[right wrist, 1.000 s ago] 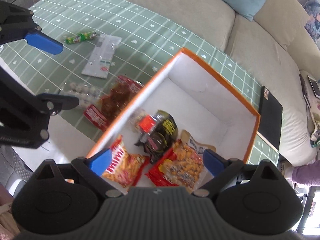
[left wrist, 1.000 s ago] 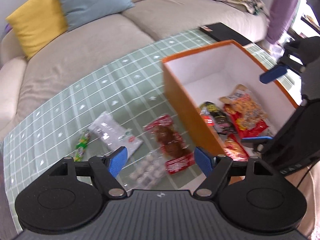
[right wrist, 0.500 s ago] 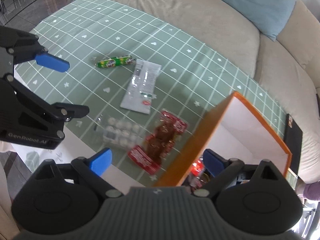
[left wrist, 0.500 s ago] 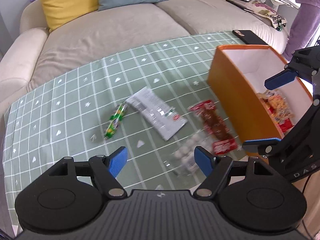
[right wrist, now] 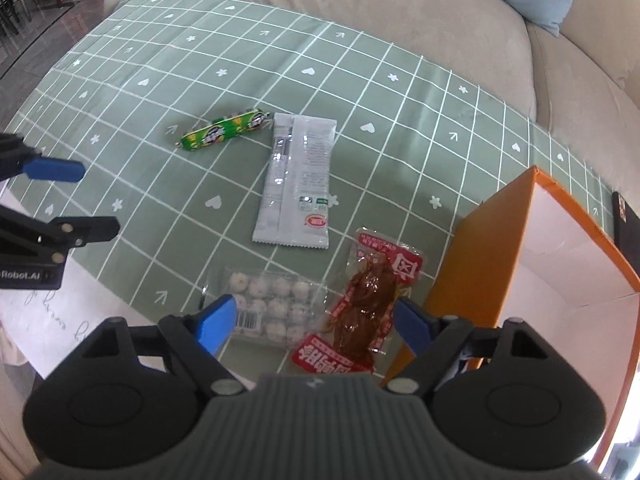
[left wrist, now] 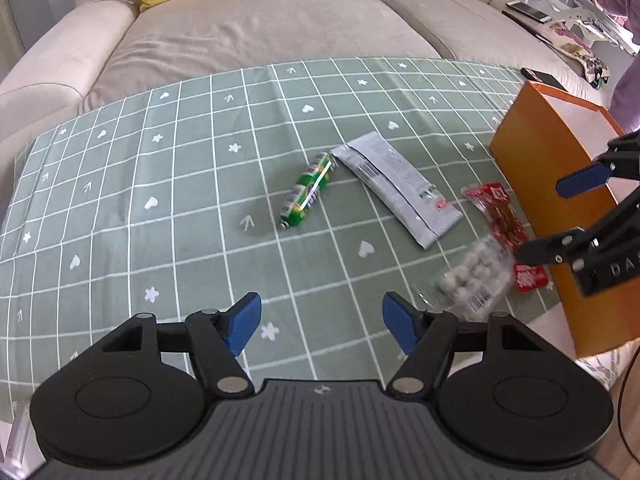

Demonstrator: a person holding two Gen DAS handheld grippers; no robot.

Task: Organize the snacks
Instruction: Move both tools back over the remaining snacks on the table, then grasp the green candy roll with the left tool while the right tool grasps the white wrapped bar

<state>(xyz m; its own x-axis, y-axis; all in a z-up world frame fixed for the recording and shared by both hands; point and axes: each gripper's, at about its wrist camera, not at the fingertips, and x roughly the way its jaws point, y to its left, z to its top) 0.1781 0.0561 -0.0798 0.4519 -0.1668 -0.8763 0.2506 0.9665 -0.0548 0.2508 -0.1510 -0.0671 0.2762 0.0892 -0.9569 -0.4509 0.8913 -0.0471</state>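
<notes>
Blue-padded left gripper [left wrist: 321, 328] and right gripper [right wrist: 316, 325], jaws just narrowing yet wide, grasp nothing; the right frames the red meat packet [right wrist: 366, 308] at lower centre.

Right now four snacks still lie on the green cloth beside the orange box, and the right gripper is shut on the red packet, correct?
Not quite. The right gripper is open, above the red packet without gripping it, as the right wrist view shows. Four snacks beside the orange box is right.
</notes>
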